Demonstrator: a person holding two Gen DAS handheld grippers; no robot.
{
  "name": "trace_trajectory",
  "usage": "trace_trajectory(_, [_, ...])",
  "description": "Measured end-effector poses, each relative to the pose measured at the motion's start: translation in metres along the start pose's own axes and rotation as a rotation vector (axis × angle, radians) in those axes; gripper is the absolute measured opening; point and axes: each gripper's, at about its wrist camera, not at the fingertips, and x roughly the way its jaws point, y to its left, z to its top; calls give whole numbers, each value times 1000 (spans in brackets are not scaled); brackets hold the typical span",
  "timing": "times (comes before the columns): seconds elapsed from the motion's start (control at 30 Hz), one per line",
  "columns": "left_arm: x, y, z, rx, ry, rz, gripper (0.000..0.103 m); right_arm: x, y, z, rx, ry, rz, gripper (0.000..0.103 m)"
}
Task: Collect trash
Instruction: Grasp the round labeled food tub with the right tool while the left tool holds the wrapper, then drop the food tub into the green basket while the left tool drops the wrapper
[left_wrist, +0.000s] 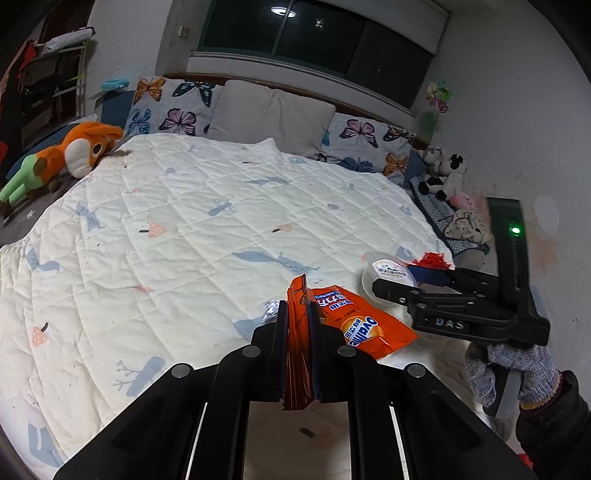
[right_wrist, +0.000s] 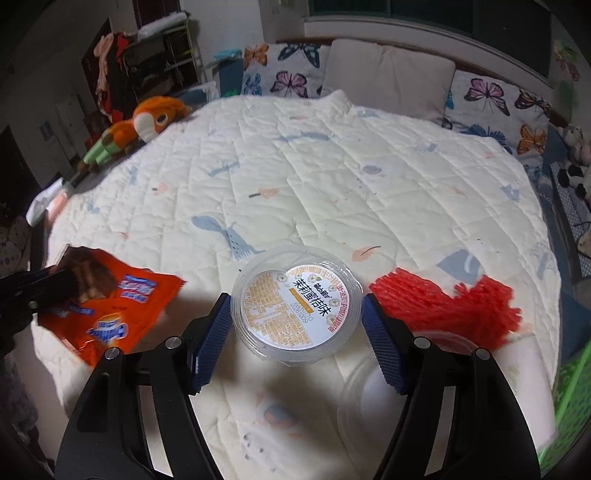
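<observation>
Left wrist view is showing the left tongs (left_wrist: 297, 325) pinching the orange snack wrapper (left_wrist: 354, 325) by its crumpled edge, the rest of the wrapper trailing onto the white quilt (left_wrist: 166, 221) of the bed. That piece of trash is judged secured.

Right wrist view is showing the right tongs (right_wrist: 295, 332) standing spread on either side of a clear plastic cup (right_wrist: 297, 302) with a printed lid, which is lying on the quilt near the bed's front edge. The blue pads (right_wrist: 212, 339) are sitting just beside the cup wall; firm contact cannot be confirmed. A red shredded-looking scrap (right_wrist: 447, 306) is lying just to the right of the cup, and another clear container (right_wrist: 373, 402) is resting below the right finger.

Step in hand: capturing the cup. The next move is calling for the pads to press squarely on the cup's sides without crushing the thin plastic, then a lift clear of the red scrap.
</observation>
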Motion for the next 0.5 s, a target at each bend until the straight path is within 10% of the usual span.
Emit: trace_trajectory(0.5, [6,-83,20,120,-5,-132,10,-114,-67,-47,127,-161,-92,71])
